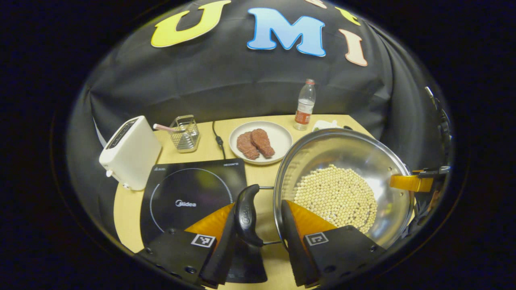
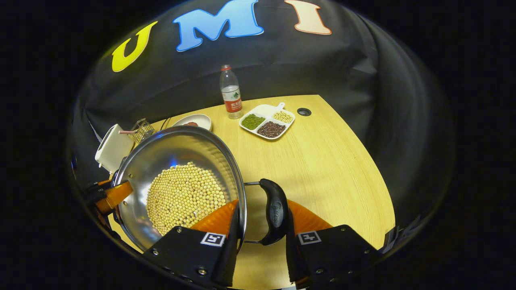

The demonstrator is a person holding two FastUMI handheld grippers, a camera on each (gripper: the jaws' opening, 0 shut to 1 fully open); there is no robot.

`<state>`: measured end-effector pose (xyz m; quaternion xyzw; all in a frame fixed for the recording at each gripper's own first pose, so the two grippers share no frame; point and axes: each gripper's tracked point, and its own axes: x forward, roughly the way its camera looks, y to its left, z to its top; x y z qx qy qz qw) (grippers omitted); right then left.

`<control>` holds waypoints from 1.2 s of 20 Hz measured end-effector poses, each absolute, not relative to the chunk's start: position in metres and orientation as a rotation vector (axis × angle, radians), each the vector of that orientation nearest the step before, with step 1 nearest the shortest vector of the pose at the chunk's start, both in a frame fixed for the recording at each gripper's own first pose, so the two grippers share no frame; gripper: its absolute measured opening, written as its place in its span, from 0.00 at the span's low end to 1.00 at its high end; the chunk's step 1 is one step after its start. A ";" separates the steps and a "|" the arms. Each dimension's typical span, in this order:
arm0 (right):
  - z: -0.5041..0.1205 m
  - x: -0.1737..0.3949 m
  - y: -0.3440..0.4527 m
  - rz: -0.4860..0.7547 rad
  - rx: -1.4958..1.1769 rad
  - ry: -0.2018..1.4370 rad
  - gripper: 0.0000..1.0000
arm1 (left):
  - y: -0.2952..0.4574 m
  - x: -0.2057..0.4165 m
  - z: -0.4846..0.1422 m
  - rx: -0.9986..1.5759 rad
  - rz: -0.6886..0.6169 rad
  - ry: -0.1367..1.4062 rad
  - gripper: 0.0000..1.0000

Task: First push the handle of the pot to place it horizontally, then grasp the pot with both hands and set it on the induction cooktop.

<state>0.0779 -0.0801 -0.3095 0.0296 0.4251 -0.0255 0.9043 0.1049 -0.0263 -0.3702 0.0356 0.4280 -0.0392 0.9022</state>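
Note:
A steel pot [image 1: 342, 157] holding soybeans [image 1: 334, 197] sits just right of the black induction cooktop [image 1: 189, 193]. In the left gripper view my left gripper [image 1: 260, 237] straddles the pot's black loop handle [image 1: 246, 217] and the rim, one finger outside the handle and one inside the pot wall. In the right gripper view my right gripper [image 2: 261, 233] grips the opposite handle [image 2: 275, 211] and rim of the pot [image 2: 177, 149] the same way. Across the pot each view shows the other gripper: the right one [image 1: 411, 183] and the left one [image 2: 113, 196].
A white toaster [image 1: 131, 151] and a wire basket [image 1: 185, 133] stand behind the cooktop. A plate of meat [image 1: 260, 141] and a water bottle [image 1: 305, 104] sit at the back. A divided dish of beans [image 2: 268, 121] lies at the right rear of the wooden table [image 2: 330, 161].

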 end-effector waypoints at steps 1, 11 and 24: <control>-0.308 0.078 -0.071 -0.048 0.063 0.876 0.51 | -0.018 0.104 -0.364 0.071 -0.077 0.883 0.66; -0.308 0.077 0.015 -0.005 0.050 0.886 0.51 | 0.072 0.094 -0.349 0.053 -0.032 0.870 0.66; -0.321 0.104 0.106 0.044 0.020 0.878 0.51 | 0.172 0.100 -0.353 0.017 0.043 0.879 0.66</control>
